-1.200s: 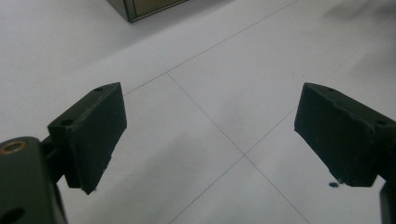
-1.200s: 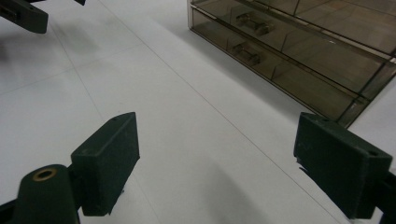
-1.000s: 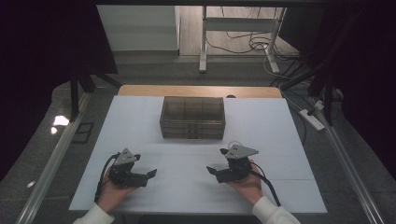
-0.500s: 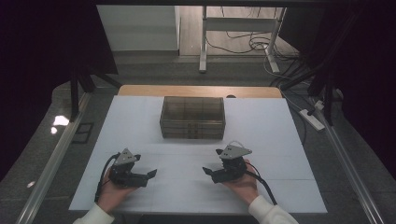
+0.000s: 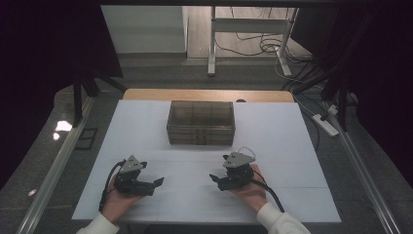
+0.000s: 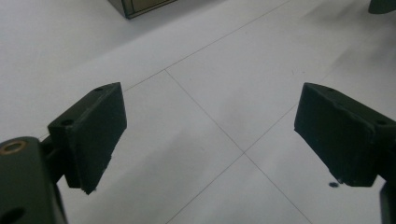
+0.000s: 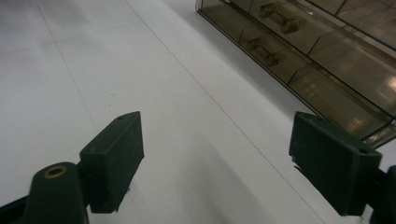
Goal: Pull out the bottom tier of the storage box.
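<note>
At the far middle of the white table (image 5: pixel 292 146), a smoke-tinted, see-through drawer box (image 5: pixel 200 123) is standing square to you, its walls glossy and hard-edged. Along its front, the right gripper view is showing stacked shallow drawers, each carrying a small clear bar handle (image 7: pixel 279 17). You are resting both hands on the near part of the tabletop, well apart from the box. Your left hand (image 5: pixel 116 202) is cradling the left gripper (image 5: pixel 157 182) from below, with its nose pointing right toward the middle. Your right hand (image 5: pixel 253 189) is holding the right gripper (image 5: pixel 213 177) with its nose pointing left, so the two are facing each other. Both pairs of matte black, blocky jaws are standing spread wide with nothing between them. Thin seam lines are crossing the smooth tabletop beneath the left gripper.
</note>
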Tool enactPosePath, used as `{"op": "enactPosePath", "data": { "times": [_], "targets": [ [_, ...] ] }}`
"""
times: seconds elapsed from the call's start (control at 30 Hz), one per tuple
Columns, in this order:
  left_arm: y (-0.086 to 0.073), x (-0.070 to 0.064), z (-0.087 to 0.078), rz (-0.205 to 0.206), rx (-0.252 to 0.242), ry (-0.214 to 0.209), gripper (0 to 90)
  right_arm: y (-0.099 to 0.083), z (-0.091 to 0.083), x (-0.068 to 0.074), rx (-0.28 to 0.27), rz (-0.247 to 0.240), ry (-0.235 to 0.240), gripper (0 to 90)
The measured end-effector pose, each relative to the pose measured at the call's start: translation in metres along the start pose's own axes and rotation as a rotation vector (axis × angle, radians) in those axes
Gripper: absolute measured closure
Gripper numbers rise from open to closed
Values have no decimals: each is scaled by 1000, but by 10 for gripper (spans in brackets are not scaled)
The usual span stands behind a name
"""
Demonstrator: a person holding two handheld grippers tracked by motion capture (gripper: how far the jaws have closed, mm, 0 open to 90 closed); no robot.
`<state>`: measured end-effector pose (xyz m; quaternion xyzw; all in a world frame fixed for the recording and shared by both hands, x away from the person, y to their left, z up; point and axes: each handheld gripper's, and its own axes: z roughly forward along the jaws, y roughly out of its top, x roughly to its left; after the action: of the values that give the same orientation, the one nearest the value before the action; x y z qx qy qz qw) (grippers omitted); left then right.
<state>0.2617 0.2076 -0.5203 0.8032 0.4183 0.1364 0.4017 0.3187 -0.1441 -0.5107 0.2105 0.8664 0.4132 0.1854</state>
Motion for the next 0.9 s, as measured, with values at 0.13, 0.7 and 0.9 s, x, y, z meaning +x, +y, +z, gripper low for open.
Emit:
{"op": "enactPosePath", "data": {
  "times": [0.13, 0.7, 0.9],
  "targets": [
    [0, 0, 0, 2, 0, 1, 100, 4, 5, 2, 20, -31, -22, 181],
    [0, 0, 0, 4, 4, 1, 100, 13, 19, 11, 63, -139, -77, 194],
    [-1, 0, 1, 3, 6, 0, 100, 14, 23, 13, 77, -165, -93, 199]
  ]
}}
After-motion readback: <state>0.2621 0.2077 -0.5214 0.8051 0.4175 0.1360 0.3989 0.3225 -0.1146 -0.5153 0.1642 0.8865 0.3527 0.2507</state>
